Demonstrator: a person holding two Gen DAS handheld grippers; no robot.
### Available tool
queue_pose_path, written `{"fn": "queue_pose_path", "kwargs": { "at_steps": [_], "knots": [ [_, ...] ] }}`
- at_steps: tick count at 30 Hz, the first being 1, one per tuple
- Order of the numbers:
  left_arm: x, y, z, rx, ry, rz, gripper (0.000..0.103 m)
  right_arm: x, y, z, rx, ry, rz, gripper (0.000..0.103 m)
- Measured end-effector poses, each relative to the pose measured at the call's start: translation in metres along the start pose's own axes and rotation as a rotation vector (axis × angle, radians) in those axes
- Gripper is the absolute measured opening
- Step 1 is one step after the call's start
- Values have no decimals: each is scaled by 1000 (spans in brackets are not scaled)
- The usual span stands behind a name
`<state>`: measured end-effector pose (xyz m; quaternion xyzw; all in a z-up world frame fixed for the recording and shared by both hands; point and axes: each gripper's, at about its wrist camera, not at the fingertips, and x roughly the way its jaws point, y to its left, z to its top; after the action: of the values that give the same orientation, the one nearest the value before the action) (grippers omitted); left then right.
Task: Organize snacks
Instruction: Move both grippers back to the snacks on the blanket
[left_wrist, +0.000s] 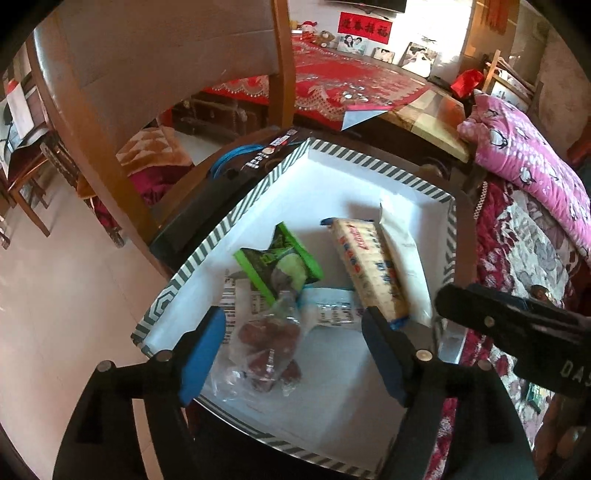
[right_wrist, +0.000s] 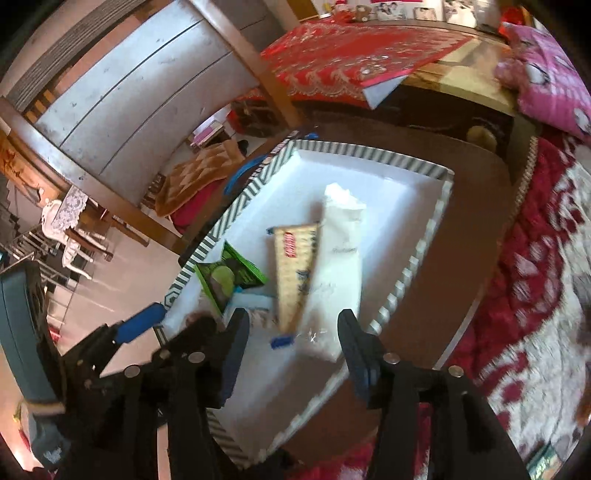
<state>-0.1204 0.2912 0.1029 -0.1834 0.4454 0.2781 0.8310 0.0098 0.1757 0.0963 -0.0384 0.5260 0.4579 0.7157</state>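
A white box with a grey striped rim (left_wrist: 236, 218) holds the snacks; it also shows in the right wrist view (right_wrist: 406, 273). Inside lie a clear bag of red dates (left_wrist: 266, 347), a green packet (left_wrist: 280, 258), a cracker pack (left_wrist: 369, 266), a white packet (left_wrist: 406, 254) and a pale blue packet (left_wrist: 328, 306). My left gripper (left_wrist: 295, 350) is open above the date bag, not touching it. My right gripper (right_wrist: 291, 350) is open over the near ends of the cracker pack (right_wrist: 295, 269) and white packet (right_wrist: 340, 258), holding nothing. The green packet (right_wrist: 229, 273) lies to the left.
The box sits on a brown stool (right_wrist: 476, 192). A black box with a blue cord (left_wrist: 225, 173) lies beside it. A wooden chair (left_wrist: 147, 74) stands to the left. A red-patterned bedspread (right_wrist: 535, 295) and pink quilt (left_wrist: 524, 147) lie to the right.
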Motion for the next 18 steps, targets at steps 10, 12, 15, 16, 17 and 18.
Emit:
{"fn": "queue_pose_path", "kwargs": {
  "at_steps": [10, 12, 15, 16, 17, 18],
  "knots": [
    [-16, -50, -5, 71, -17, -64, 80, -54, -42, -33, 61, -55, -39, 58],
    [-19, -63, -7, 94, -18, -81, 82, -64, -49, -40, 67, -62, -59, 59],
    [-22, -84, -11, 131, -15, -108, 82, -80, -64, -52, 91, -75, -82, 59],
    [-23, -91, -12, 141, -13, -118, 83, -85, -69, -56, 102, -82, -88, 60],
    [-23, -100, -14, 154, -9, -132, 83, -90, -73, -61, 112, -88, -94, 61],
    [-24, -105, -17, 163, -6, -138, 84, -96, -78, -64, 124, -94, -100, 61]
  ]
}}
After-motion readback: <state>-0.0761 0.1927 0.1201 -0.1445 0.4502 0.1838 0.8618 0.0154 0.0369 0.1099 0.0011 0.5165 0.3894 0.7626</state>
